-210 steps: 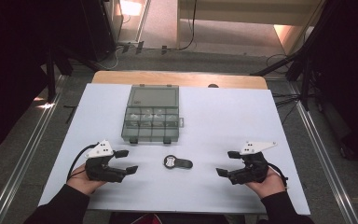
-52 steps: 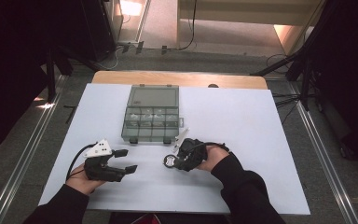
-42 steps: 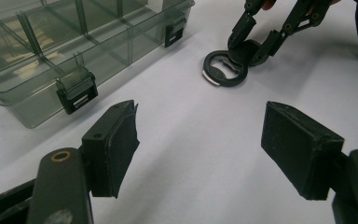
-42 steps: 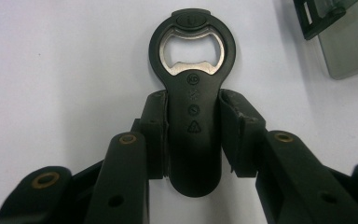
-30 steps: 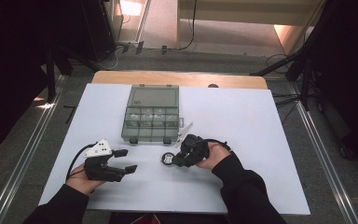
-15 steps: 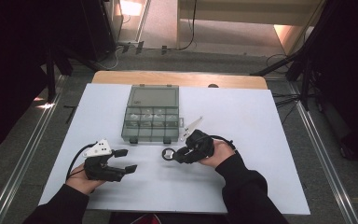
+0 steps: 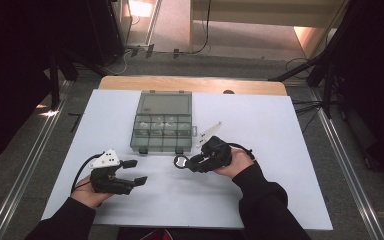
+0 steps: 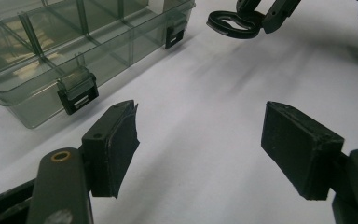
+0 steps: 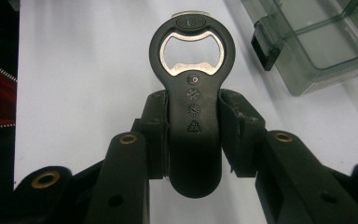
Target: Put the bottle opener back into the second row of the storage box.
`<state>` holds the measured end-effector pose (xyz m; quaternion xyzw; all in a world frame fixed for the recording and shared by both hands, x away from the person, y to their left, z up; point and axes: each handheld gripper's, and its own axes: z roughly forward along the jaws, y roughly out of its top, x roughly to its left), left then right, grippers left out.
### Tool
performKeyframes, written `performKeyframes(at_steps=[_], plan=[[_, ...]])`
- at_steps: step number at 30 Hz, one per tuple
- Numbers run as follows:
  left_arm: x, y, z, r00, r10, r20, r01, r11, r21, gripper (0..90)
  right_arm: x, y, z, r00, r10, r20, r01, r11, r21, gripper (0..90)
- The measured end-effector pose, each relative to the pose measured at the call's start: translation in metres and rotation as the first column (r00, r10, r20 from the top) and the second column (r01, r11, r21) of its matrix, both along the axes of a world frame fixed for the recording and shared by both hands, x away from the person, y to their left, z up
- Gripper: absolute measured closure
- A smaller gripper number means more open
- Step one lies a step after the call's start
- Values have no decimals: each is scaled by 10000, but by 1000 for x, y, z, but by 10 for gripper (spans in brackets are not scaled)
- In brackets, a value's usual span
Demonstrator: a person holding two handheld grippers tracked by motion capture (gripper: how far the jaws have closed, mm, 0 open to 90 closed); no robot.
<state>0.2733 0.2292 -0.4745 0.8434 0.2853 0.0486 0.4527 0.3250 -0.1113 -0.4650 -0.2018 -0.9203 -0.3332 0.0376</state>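
Right gripper [image 9: 193,135] fingers clamp bottle opener [image 9: 193,93] beside clear organizer box [image 7: 162,122]; left gripper [image 8: 214,149] fingers apart

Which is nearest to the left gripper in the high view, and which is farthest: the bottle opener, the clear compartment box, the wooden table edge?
From the left gripper:
1. Bottle opener, to its right, held by the right gripper.
2. Clear compartment box, beyond it, mid-table.
3. Wooden table edge, at the far side.
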Motion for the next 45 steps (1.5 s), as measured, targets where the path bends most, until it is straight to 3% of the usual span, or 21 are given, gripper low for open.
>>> performKeyframes(at_steps=[8,31,45], plan=[[-1,0,1,9998,-76,195,75,10000,6,269,5,3,9,10000,-58,-17,58,9999,113,665],[0,1,0,10000,-27,62,26,10000,53,268,30,24,41,9996,80,266,-85,9998,173,665],[0,0,0,10000,-62,76,62,10000,-6,268,49,36,46,9996,104,250,-108,9998,167,665]])
